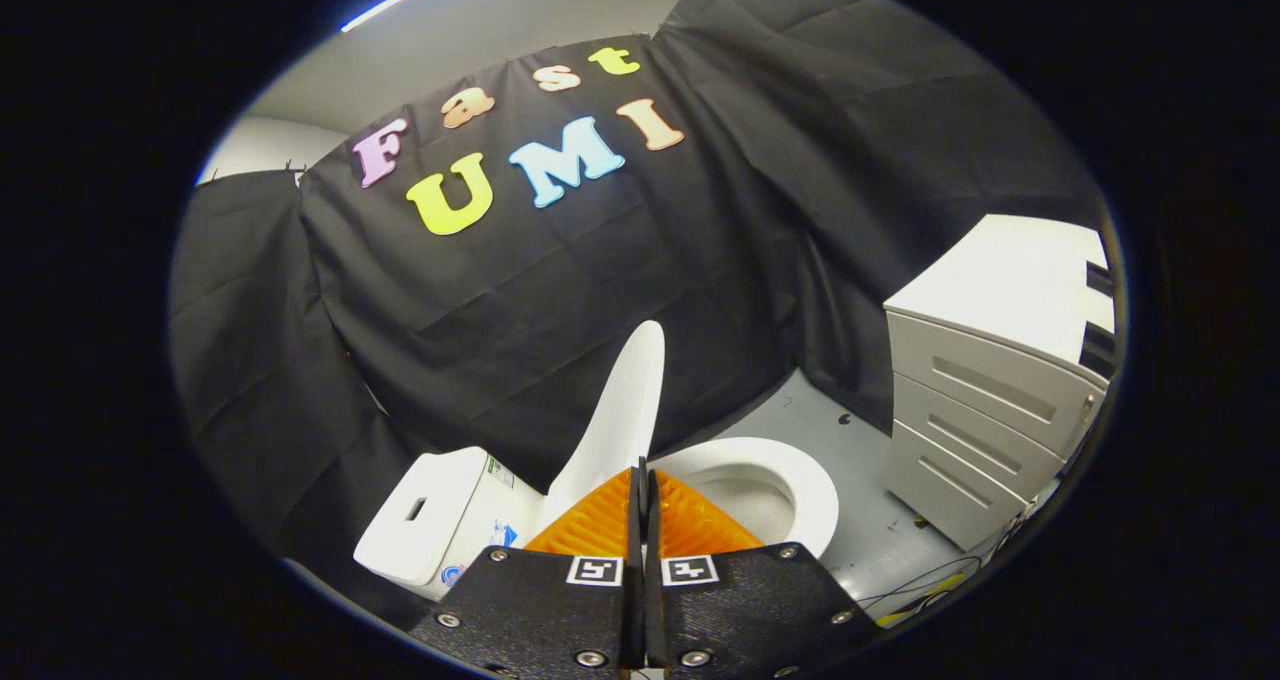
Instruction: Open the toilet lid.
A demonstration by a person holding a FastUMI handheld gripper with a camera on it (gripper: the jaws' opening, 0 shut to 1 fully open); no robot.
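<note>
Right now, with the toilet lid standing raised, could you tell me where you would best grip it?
Take the toilet lid by its free upper edge, coming from the bowl side: it is thin, stands raised, and its hinge end sits low by the tank. The gripper has its fingers closed together, so they must open first.

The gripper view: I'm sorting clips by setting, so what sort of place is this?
Likely a mock bathroom in a recording booth: a white ceramic toilet with its white lid raised, black cloth walls, and a pale grey drawer cabinet. The tool is shut, empty.
</note>
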